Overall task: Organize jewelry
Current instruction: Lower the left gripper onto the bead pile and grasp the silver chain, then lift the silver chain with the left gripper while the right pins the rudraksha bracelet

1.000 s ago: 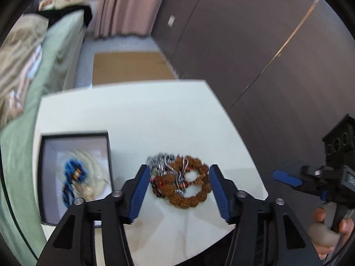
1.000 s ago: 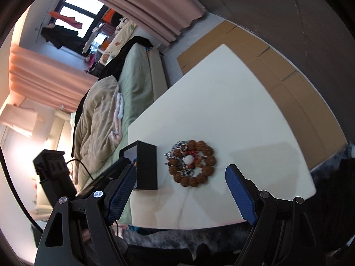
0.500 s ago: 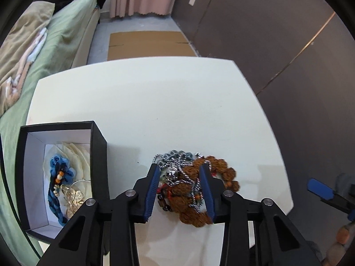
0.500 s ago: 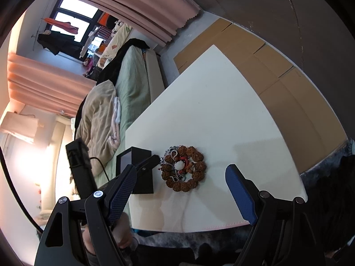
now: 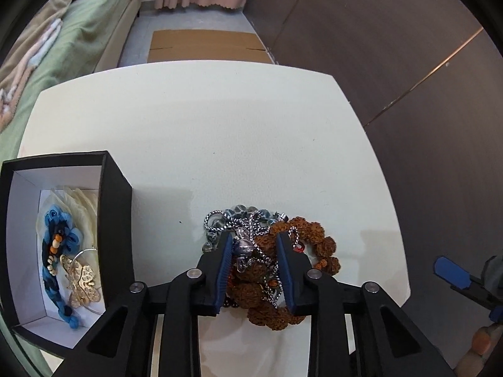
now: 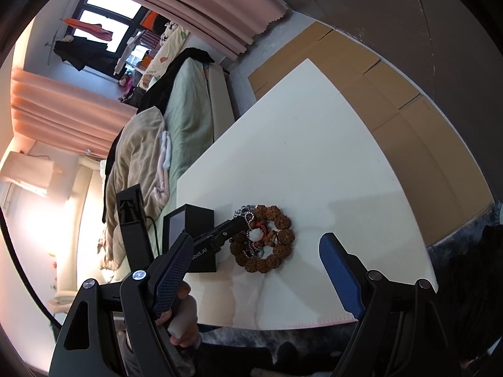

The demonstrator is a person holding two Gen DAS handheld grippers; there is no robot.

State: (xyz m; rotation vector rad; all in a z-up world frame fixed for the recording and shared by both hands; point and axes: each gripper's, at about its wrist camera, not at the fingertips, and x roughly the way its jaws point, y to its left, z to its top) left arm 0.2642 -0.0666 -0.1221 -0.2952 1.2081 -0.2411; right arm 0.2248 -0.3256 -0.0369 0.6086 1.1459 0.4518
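A pile of jewelry lies on the white table [image 5: 201, 132]: a brown bead bracelet [image 5: 314, 238] tangled with a silver chain necklace [image 5: 248, 245]. My left gripper [image 5: 256, 251] is down in the pile, its jaws narrowed around the silver chain and pendant. An open black box [image 5: 116, 220] at the left holds a blue bead piece [image 5: 56, 238] and a gold butterfly piece [image 5: 81, 279]. My right gripper [image 6: 256, 273] is open and empty, held back above the table's near edge. The pile [image 6: 262, 238] and box [image 6: 195, 216] also show in the right wrist view.
A green bed [image 5: 88, 25] runs along the table's left side. Flat cardboard [image 5: 204, 45] lies on the floor beyond the table. A dark wall [image 5: 393, 47] stands to the right. The table's right edge [image 5: 399, 251] is close to the pile.
My left gripper has come down onto the pile and narrowed its jaws from wide open to close around the silver chain. The right gripper has stayed open and back.
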